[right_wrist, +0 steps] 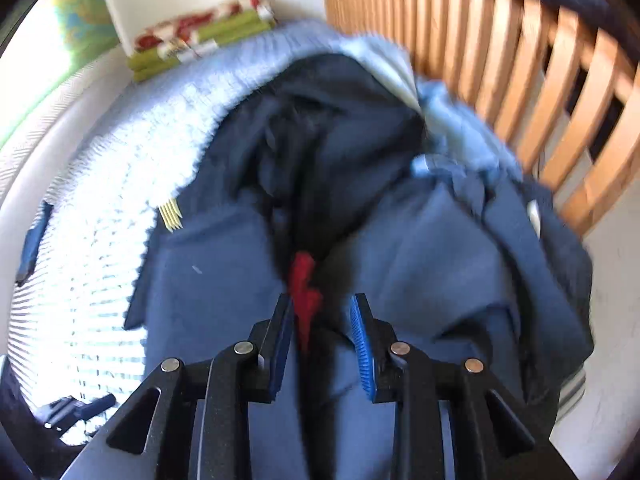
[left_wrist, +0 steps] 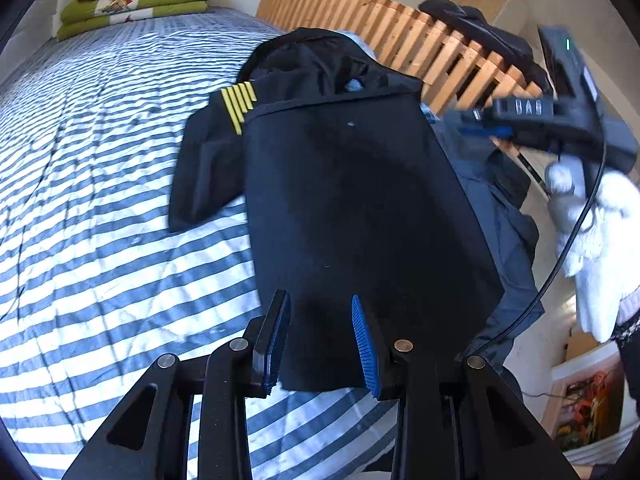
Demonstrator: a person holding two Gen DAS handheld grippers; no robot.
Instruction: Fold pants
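Note:
Dark navy pants (left_wrist: 352, 200) lie folded in a long panel on the striped bed, with a patch of yellow stripes (left_wrist: 238, 104) at the far left corner. My left gripper (left_wrist: 320, 320) is open, and the panel's near edge lies between its blue pads. My right gripper (left_wrist: 480, 124), held by a white-gloved hand (left_wrist: 592, 216), hovers blurred over the pants' far right side. In the right wrist view, which is motion-blurred, the right gripper (right_wrist: 322, 320) is open above the pants (right_wrist: 224, 280). A small red piece (right_wrist: 304, 300) shows between its fingers.
Other dark and light-blue clothes (left_wrist: 500, 208) are heaped along the bed's right edge. A slatted wooden frame (left_wrist: 400, 32) stands behind them. Folded green and red blankets (left_wrist: 136, 0) sit at the far end of the striped bedspread (left_wrist: 100, 160). A box (left_wrist: 588, 408) stands on the floor.

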